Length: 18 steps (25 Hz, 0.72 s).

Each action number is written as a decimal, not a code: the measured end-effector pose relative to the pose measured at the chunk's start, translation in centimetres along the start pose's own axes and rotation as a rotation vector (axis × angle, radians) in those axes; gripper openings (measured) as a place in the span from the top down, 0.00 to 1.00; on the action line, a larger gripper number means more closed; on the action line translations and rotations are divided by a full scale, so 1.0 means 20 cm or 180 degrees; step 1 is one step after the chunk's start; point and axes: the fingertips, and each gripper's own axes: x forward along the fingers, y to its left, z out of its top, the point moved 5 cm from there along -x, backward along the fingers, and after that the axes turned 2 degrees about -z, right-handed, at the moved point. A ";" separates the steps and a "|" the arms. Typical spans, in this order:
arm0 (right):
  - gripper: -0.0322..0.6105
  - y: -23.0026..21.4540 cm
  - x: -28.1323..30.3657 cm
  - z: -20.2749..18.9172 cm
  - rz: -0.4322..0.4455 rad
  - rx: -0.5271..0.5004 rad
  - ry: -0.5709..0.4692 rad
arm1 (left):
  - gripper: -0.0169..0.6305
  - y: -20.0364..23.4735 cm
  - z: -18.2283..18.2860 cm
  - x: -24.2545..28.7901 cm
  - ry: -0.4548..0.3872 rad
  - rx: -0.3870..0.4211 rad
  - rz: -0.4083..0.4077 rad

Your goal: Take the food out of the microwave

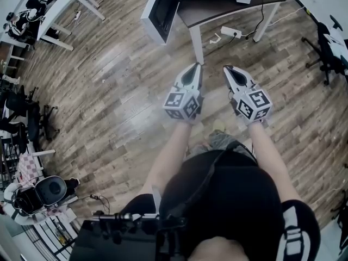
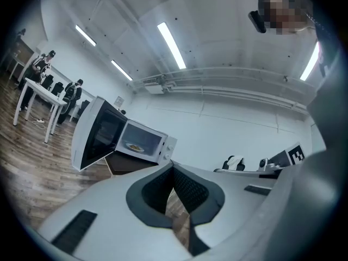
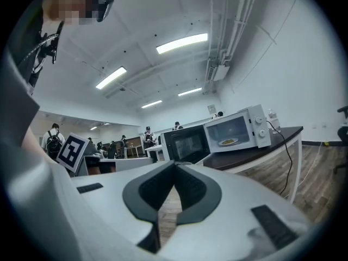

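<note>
Closed jaws are filling the bottom of both gripper views: I am holding the left gripper (image 2: 173, 167) and the right gripper (image 3: 175, 165) with pads pressed together and nothing between them, side by side over the wooden floor (image 1: 109, 91) and well short of the table (image 1: 228, 10). At twelve o'clock from them the microwave (image 3: 236, 130) is standing with its door (image 1: 160, 12) hanging open towards eleven o'clock, and the plate (image 3: 228, 142) of food (image 2: 134, 145) is waiting inside the cavity. What I am worrying about, as a judgement only: if I am reaching in with jaws shut like this I would be shoving the plate back instead of gripping it, so they need spreading first; the left gripper could be clipping that open door on the way in; a pinch on one edge could be tilting the plate and letting the food slide off; and the power strip (image 1: 231, 32) and cable (image 3: 286, 145) are lying by the table leg (image 1: 199, 48) at twelve o'clock of my feet, inviting a trip. From here the plate is looking pale, round and shallow, carrying a small yellowish heap at its centre, too far off to be naming the dish
</note>
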 end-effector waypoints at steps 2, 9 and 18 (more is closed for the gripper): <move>0.95 -0.04 0.04 0.01 0.0072 -0.0029 -0.0001 | 0.96 0.02 0.00 0.06 -0.0007 -0.0022 0.0021; 0.95 -0.20 0.16 0.07 0.0300 0.0072 0.0003 | 0.96 0.07 0.01 0.25 -0.0015 -0.0067 0.0099; 0.95 -0.44 0.22 0.06 0.0235 0.0208 0.0090 | 0.96 0.08 -0.02 0.45 -0.0018 -0.0097 0.0136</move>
